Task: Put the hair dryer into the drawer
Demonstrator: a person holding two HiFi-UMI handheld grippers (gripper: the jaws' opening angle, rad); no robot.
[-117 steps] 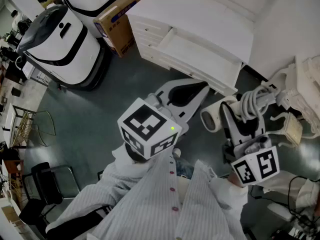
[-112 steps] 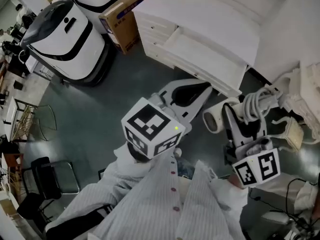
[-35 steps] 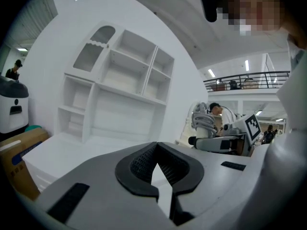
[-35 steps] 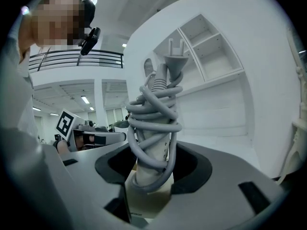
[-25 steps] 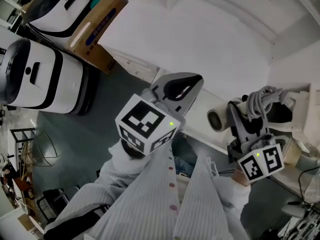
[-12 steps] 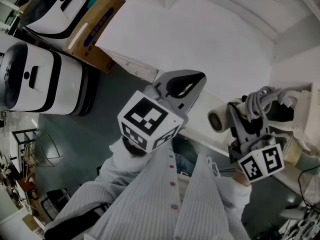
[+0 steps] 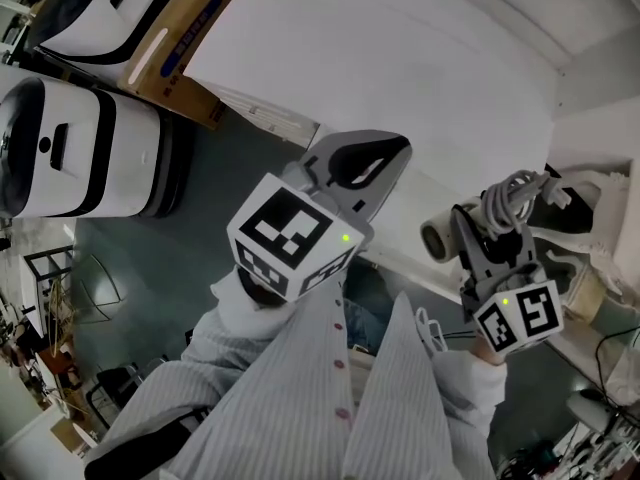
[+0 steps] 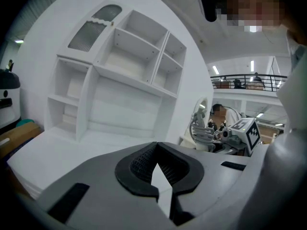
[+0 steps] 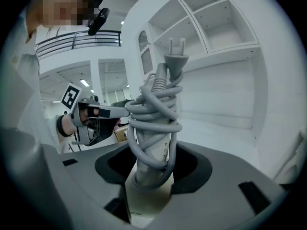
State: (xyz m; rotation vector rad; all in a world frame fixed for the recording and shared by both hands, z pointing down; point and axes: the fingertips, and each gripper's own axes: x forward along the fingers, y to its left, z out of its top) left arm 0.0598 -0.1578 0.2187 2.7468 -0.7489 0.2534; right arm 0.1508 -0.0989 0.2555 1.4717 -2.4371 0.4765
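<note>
Right tool [image 9: 154, 172] around hair dryer [image 9: 152, 128] handle

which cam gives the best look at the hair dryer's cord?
Right gripper view: the cord fills the centre, wound round the handle of the hair dryer, plug on top, right gripper shut on the handle. Head view shows it from above, smaller. Left gripper view shows it tiny, far right.

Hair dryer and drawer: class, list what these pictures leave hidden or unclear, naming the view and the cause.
- Drawer: no view shows it clearly. In the head view the left gripper covers part of the cabinet front.
- Hair dryer barrel: right gripper view, hidden below the right gripper.
- Left gripper view: the hair dryer is too small for detail.
</note>
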